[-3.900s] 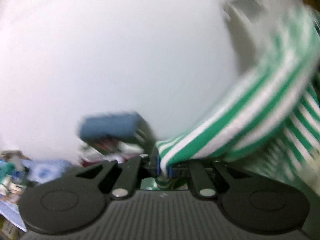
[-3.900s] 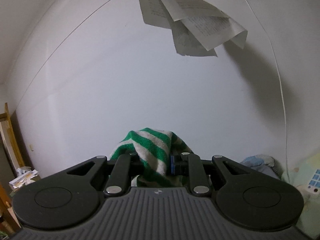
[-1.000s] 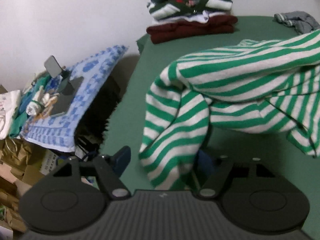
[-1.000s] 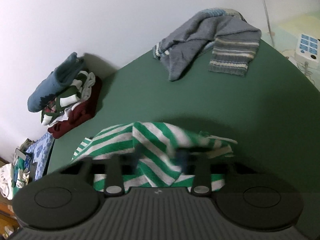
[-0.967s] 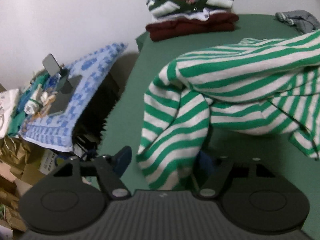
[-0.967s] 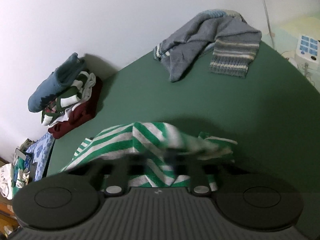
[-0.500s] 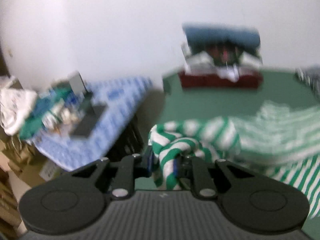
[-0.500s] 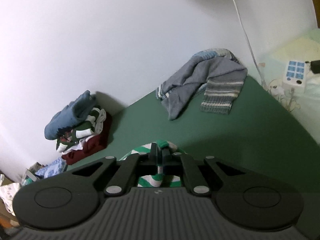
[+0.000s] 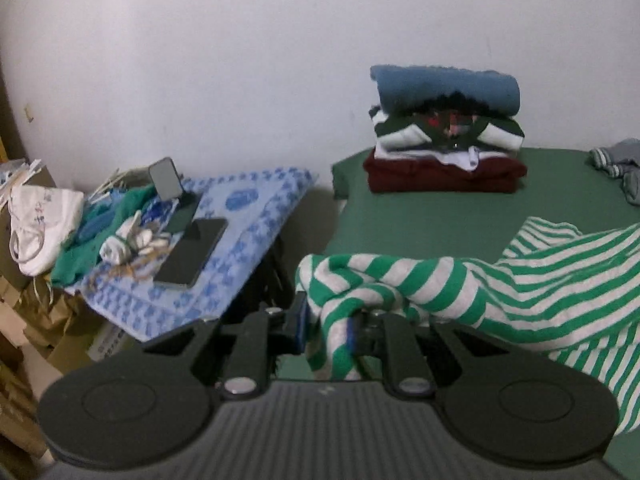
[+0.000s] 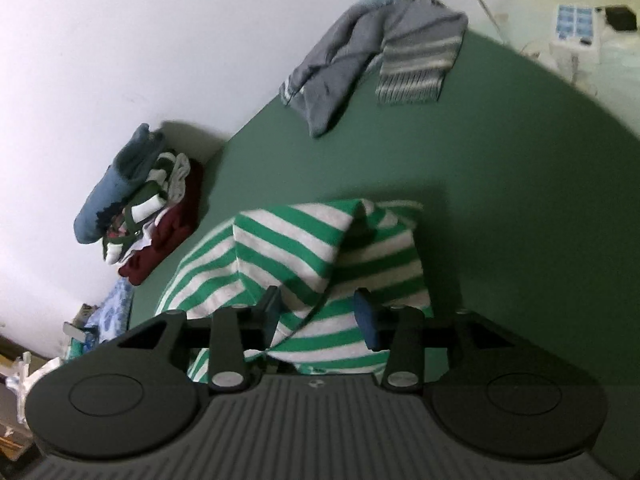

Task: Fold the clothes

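While clamped on a bunched fold of the striped garment point(image 9: 460, 280), left gripper point(image 9: 326, 330) sat low centre of its view, pads narrowed onto green-and-white cloth. Right gripper point(image 10: 320, 312), low centre of its own view, had just been opening: pads spread apart, striped cloth lying between and beneath them but no longer pressed. From the left pinch, garment trailed off to the right edge of the frame, long axis running roughly left to right across the green surface point(image 9: 420, 216). In the right view, same garment piled just above the fingers, heaped toward frame centre. Left hand judged the only one with a hold; right hand nearest the loose middle of the cloth, so next grasp probably fell to it. Farther out: folded stack point(image 9: 444, 132) against the wall, upper middle of the left view; grey sweater point(image 10: 372, 52) crumpled at the top of the right view, well apart from the stripes
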Tool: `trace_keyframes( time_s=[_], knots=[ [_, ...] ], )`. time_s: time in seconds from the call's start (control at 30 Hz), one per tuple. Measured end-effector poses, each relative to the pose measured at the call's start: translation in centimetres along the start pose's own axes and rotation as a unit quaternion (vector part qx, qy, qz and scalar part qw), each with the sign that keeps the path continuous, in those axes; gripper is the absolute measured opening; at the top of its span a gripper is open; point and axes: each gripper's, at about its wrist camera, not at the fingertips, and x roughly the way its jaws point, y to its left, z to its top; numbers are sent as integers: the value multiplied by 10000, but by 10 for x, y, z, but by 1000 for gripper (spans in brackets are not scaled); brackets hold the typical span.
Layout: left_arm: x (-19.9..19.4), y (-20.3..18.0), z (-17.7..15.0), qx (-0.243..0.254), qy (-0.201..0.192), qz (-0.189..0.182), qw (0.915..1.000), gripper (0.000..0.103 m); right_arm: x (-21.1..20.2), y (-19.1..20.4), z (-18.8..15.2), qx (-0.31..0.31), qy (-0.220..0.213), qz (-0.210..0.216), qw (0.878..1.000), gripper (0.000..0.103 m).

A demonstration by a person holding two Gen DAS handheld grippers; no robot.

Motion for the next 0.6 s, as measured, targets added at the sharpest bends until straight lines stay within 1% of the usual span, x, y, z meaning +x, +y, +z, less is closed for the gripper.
trace_keyframes(
  time_s=[0.1, 0.2, 0.33, 0.37, 0.43, 0.47, 0.53, 0.6],
  knots=[
    [-4, 5, 0, -232, -46, -49, 9997, 17, 8, 1, -1, 190, -59, 93, 9998, 57],
    [-9, 4, 3, -286, -104, -55, 9995, 17, 15, 10, 1, 230, -175, 152, 9995, 68],
    [-13, -1, 4, -216, -131, 15, 9997, 17, 20, 27, 7, -1, -289, 143, 9995, 68],
    [-13, -1, 4, -204, -131, 27, 9997, 17, 17, 31, 7, -105, -382, 123, 9991, 66],
    [-13, -2, 3, -180, -132, 50, 9997, 17, 8, 42, 5, -353, -608, 44, 9975, 60],
    [-14, -2, 3, -168, -132, 62, 9998, 18, 3, 46, 3, -433, -628, 21, 9971, 58],
    [-14, -2, 3, -143, -133, 86, 9998, 18, -6, 52, -2, -551, -585, -8, 9968, 58],
    [-14, -3, 3, -119, -134, 110, 9998, 18, -13, 52, -8, -490, -464, 77, 9977, 58]
  ],
)
